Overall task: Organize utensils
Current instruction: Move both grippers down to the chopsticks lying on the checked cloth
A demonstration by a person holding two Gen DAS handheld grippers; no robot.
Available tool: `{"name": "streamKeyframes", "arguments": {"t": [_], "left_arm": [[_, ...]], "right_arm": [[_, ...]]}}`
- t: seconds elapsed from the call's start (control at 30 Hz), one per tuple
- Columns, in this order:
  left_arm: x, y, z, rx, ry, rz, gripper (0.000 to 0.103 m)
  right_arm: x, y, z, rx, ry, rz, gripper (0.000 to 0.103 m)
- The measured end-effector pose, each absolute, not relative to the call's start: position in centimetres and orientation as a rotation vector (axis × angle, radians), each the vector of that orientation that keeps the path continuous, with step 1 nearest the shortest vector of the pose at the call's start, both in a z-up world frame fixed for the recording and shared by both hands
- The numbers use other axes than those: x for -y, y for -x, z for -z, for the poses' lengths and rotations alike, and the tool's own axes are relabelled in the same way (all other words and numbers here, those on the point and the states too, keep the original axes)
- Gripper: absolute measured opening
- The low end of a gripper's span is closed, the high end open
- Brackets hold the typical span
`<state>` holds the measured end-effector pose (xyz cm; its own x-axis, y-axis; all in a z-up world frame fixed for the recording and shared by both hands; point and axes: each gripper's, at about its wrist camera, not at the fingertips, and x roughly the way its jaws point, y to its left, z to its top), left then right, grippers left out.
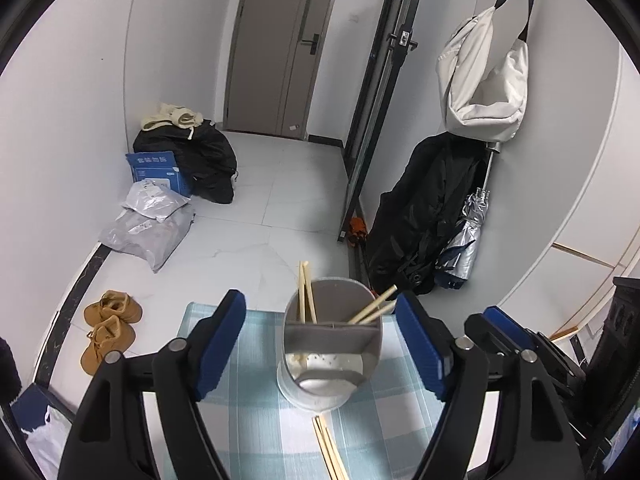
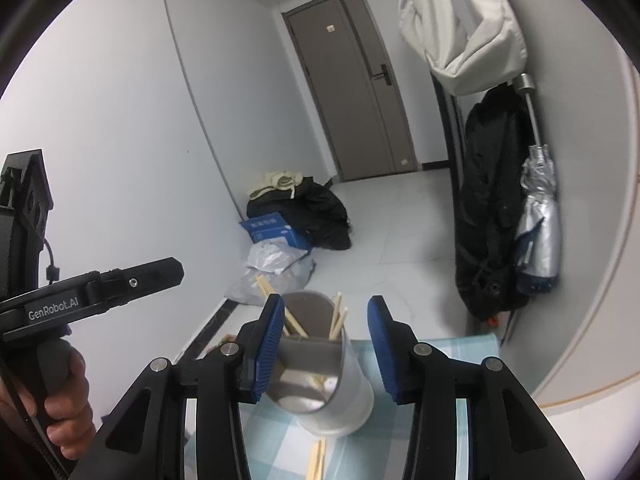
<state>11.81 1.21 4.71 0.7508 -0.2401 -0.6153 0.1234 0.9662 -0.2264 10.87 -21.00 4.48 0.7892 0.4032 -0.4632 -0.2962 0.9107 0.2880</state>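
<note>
We see a grey divided holder [image 1: 332, 344] upright at lower centre on the checked bench [image 1: 248, 412]. Pale wooden chopsticks [image 1: 306, 296] stand in its rear compartments, leaning outward; more chopsticks [image 1: 330, 452] lie flat below it. Left tongs [image 1: 320, 344] and right tongs [image 2: 322, 344] gape, gripping nothing.

— What is sitting along the left wall?
— A pair of tan shoes [image 1: 108, 330] is lying near grey parcel bags [image 1: 148, 224], with a blue box [image 1: 158, 172] leaning against a black heap of clothes [image 1: 208, 160].
— And right?
— A white bag [image 1: 484, 80] is hanging above a black coat [image 1: 424, 216] and a silver umbrella [image 1: 464, 236].
</note>
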Motion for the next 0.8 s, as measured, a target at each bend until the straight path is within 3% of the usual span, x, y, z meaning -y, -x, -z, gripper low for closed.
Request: {"name": "streamKeyframes", "arguments": {"t": [0.33,0.8], "left_arm": [[-0.4,-7.5,-3.6,-0.675,0.180,0.172,0.082],[-0.9,-4.4,0.9,-0.698,0.185,0.122,0.085]], "right_arm": [[22.5,-5.5,-3.8,-0.528,-0.212,-0.347,0.057],[23.2,-1.7,0.3,-0.586,-0.218,-0.328,0.065]]}}
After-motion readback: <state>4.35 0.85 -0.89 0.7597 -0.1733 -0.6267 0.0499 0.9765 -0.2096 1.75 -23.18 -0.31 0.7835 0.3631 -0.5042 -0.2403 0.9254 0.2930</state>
